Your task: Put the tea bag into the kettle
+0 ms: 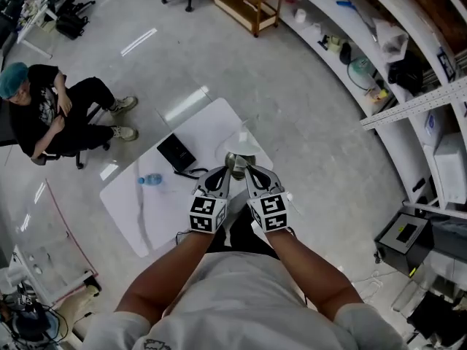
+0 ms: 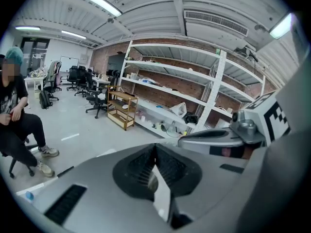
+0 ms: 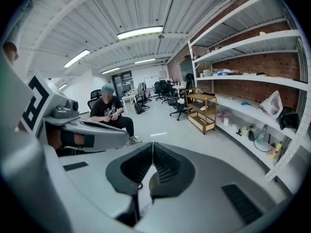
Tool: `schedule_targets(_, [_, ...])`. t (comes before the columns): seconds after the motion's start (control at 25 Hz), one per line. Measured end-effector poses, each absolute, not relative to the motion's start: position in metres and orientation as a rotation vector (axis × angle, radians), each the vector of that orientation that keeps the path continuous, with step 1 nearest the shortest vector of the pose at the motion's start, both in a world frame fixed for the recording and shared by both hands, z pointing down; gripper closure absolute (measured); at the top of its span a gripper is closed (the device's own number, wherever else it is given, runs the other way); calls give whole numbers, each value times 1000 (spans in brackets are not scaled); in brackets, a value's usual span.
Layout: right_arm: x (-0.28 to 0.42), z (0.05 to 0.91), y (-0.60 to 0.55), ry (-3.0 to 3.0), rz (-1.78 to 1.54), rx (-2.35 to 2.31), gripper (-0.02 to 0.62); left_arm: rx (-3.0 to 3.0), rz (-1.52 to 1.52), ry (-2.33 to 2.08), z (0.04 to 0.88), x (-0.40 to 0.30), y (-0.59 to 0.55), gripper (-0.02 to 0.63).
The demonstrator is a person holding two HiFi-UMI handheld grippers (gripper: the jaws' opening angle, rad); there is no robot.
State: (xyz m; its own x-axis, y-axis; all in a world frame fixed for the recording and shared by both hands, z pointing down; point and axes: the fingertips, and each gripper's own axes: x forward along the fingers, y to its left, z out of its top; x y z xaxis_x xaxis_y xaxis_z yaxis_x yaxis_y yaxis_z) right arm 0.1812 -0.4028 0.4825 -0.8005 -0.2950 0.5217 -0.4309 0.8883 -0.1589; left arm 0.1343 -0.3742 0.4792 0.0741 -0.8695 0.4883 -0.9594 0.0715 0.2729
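A small metal kettle (image 1: 238,161) stands near the right edge of the white table (image 1: 146,217). Just beyond it lies a pale translucent thing (image 1: 244,133); I cannot tell whether it is the tea bag. My left gripper (image 1: 222,173) and right gripper (image 1: 252,171) are held side by side just short of the kettle, tips pointing at it. In the left gripper view the left gripper (image 2: 155,145) is shut with nothing between its fingertips. The right gripper (image 3: 153,144) is likewise shut and empty. A metal glint (image 3: 154,181) shows through the gap under its tips.
A black flat device (image 1: 176,153) with a cable and a blue-capped bottle (image 1: 149,179) lie on the table's left half. A person (image 1: 51,111) sits on a chair at the far left. Curved white shelves (image 1: 379,86) run along the right, and a wooden cart (image 1: 248,2) stands at the top.
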Motion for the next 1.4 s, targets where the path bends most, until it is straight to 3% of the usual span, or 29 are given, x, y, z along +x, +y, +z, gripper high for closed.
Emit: schedule_targets(1.4, [175, 648, -404, -2420, 446, 378, 581, 1642, 209, -1774, 628, 141, -372, 598])
